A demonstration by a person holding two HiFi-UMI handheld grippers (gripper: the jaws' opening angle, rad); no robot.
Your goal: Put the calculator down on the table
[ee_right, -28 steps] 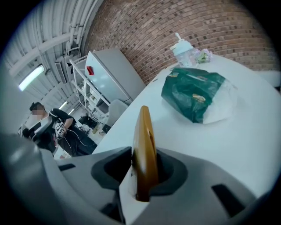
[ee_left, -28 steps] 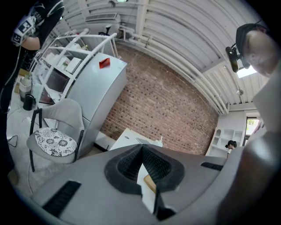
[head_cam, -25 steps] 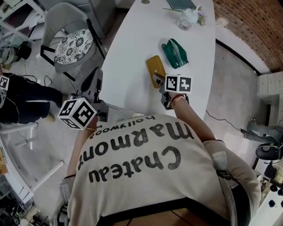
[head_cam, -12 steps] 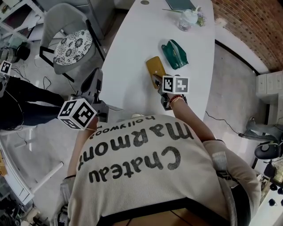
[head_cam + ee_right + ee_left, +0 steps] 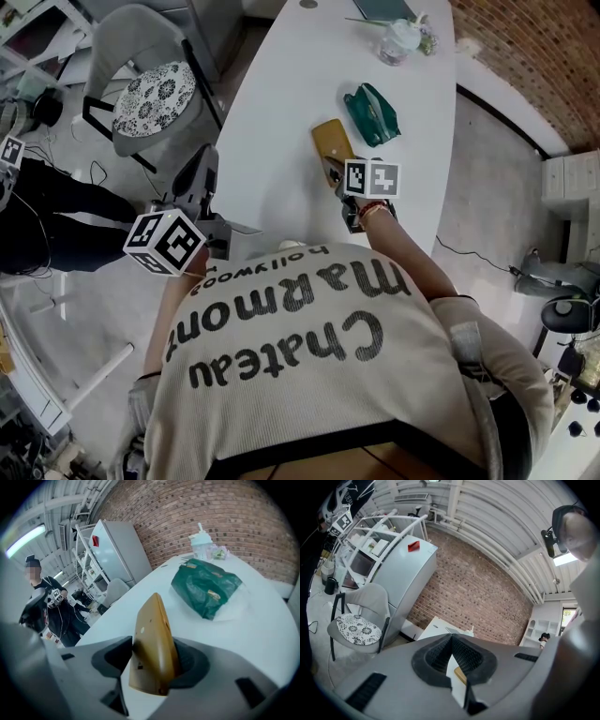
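A long white oval table (image 5: 281, 103) ran up the head view. A grey shell chair (image 5: 131, 37) with a round black-and-white patterned cushion (image 5: 155, 97) stood off the table's left side.

The left gripper (image 5: 451, 638) hung beside the table's left edge, near the chair. Its black ribbed pads were pressed together at the tips, with nothing between them.

The right gripper (image 5: 154, 657) angled down over the tabletop. Its jaws had just been opening and stood spread.

A crumpled dark green plastic pouch (image 5: 371, 113) lay on the table just beyond.

The flat ochre-yellow calculator (image 5: 331, 142) sat between the right gripper's pads, tipped up on one long edge. It leaned against one pad and stretched away over the white surface toward the pouch. No pad squeezed it.
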